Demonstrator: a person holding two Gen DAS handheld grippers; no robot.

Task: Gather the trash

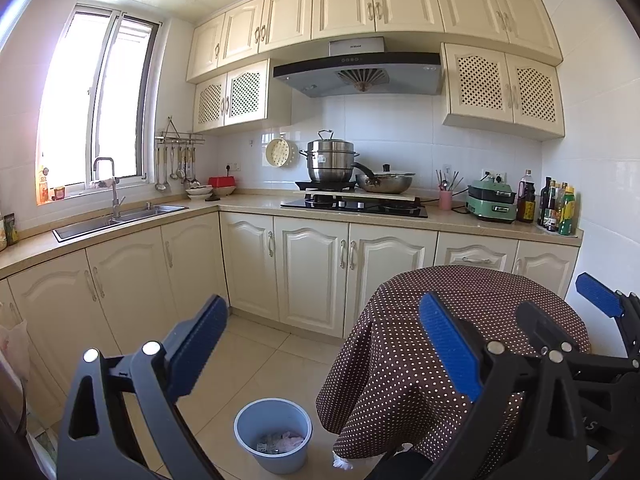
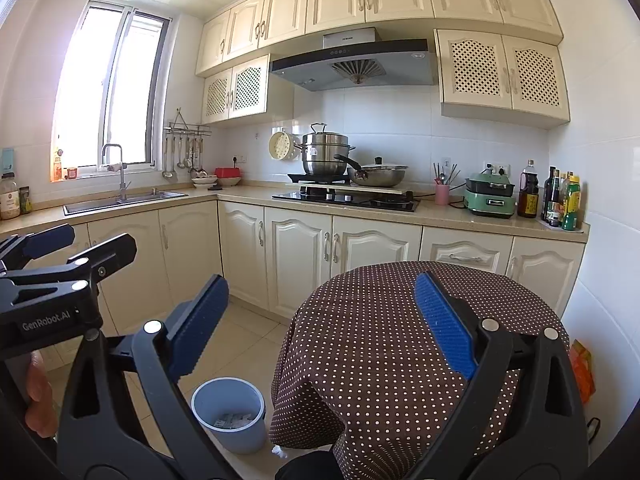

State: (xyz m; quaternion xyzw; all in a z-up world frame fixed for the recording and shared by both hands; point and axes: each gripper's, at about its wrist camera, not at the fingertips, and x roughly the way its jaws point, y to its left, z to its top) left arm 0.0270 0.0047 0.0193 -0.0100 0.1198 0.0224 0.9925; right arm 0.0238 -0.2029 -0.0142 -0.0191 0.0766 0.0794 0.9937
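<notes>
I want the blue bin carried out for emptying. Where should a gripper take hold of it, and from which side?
Probably by the rim of the blue bin, from above, one finger inside the wall and one outside. It stands upright and open-topped on the floor, with no handle showing. Take the rim on the side away from the table, whose polka-dot cloth hangs close beside it.

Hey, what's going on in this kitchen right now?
A person holds two grippers over a round table with a dotted brown cloth. The left gripper and right gripper are both open and hold nothing. On the floor beside the table stands a blue bin with some crumpled trash already inside. The tabletop looks bare, and a white scrap lies on the floor by the cloth's edge.
</notes>
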